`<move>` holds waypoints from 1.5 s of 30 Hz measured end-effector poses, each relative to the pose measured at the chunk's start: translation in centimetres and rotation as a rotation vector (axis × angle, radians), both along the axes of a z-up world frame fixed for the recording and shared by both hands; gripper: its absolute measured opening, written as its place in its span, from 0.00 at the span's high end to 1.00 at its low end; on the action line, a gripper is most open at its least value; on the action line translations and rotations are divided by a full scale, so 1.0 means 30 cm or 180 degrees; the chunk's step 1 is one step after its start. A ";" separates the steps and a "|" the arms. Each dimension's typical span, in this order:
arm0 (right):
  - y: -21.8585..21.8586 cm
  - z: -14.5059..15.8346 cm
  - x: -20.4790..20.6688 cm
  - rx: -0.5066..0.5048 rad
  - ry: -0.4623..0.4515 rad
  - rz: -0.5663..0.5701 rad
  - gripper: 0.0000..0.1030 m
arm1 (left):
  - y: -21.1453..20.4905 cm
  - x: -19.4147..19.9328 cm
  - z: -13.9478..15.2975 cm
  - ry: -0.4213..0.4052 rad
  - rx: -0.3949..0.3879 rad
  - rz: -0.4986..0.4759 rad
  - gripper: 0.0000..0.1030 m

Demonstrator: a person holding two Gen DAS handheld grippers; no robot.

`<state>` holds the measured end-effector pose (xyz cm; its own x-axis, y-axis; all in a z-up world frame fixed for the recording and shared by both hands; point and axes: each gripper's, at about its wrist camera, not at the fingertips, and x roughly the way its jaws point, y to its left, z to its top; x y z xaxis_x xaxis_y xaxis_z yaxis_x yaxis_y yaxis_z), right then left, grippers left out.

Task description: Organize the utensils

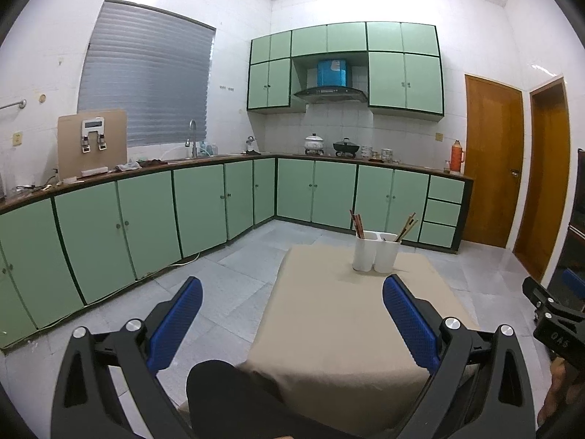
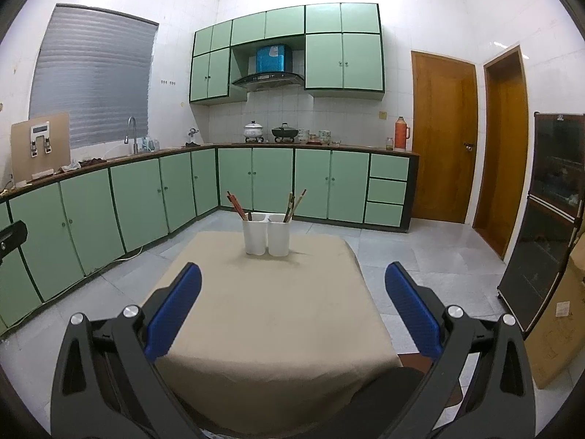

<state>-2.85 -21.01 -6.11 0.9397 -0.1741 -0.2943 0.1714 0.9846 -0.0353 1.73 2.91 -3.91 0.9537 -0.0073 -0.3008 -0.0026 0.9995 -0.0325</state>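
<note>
Bright, even overhead light washes out the white walls [image 1: 475, 11], while heavy fisheye bending and dark vignetting frame both sharp views.

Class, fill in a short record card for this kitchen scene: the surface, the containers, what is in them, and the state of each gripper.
surface: table under a beige cloth
containers: two white holders, side by side, upright, near the far edge
left holder contents: reddish-brown chopsticks, leaning left
right holder contents: chopsticks, leaning right
left gripper: open, empty, short of the holders
right gripper: open, empty, short of the holders
background: green cabinets
</note>
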 end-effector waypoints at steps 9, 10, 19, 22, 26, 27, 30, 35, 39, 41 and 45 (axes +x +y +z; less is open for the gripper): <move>0.001 0.002 0.000 0.0011 0.0038 0.0007 0.05 | 0.006 0.002 -0.001 -0.0025 0.0012 0.0115 0.06; -0.002 0.004 -0.003 0.0010 0.0037 0.0008 0.05 | 0.007 0.001 -0.002 -0.0029 0.0011 0.0121 0.06; -0.010 0.010 0.005 0.0042 0.0048 -0.0029 0.05 | 0.000 -0.013 -0.005 -0.0119 0.0052 0.0165 0.06; -0.011 0.016 0.000 0.0043 0.0013 -0.0040 0.05 | 0.004 -0.012 -0.005 -0.0123 0.0044 0.0171 0.06; -0.013 0.021 0.001 0.0051 -0.0020 -0.0042 0.05 | 0.008 -0.014 -0.010 -0.0112 0.0039 0.0183 0.06; -0.013 0.019 -0.001 0.0050 -0.0032 -0.0050 0.05 | 0.009 -0.015 -0.009 -0.0111 0.0038 0.0183 0.06; -0.015 0.015 -0.004 0.0054 -0.0044 -0.0061 0.05 | 0.010 -0.015 -0.009 -0.0110 0.0032 0.0188 0.06; -0.020 0.014 -0.002 0.0063 -0.0043 -0.0060 0.05 | 0.010 -0.012 -0.007 -0.0099 0.0024 0.0189 0.06; -0.020 0.013 -0.002 0.0068 -0.0043 -0.0059 0.05 | 0.013 -0.013 -0.006 -0.0093 0.0023 0.0194 0.06; -0.020 0.014 0.000 0.0075 -0.0039 -0.0058 0.05 | 0.013 -0.013 -0.006 -0.0090 0.0022 0.0196 0.06; -0.021 0.012 0.003 0.0077 -0.0043 -0.0063 0.05 | 0.013 -0.013 -0.006 -0.0092 0.0022 0.0193 0.06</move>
<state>-2.77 -21.64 -5.74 0.9401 -0.1856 -0.2859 0.1911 0.9815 -0.0089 1.33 3.31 -4.09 0.9605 0.0528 -0.2731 -0.0624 0.9977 -0.0266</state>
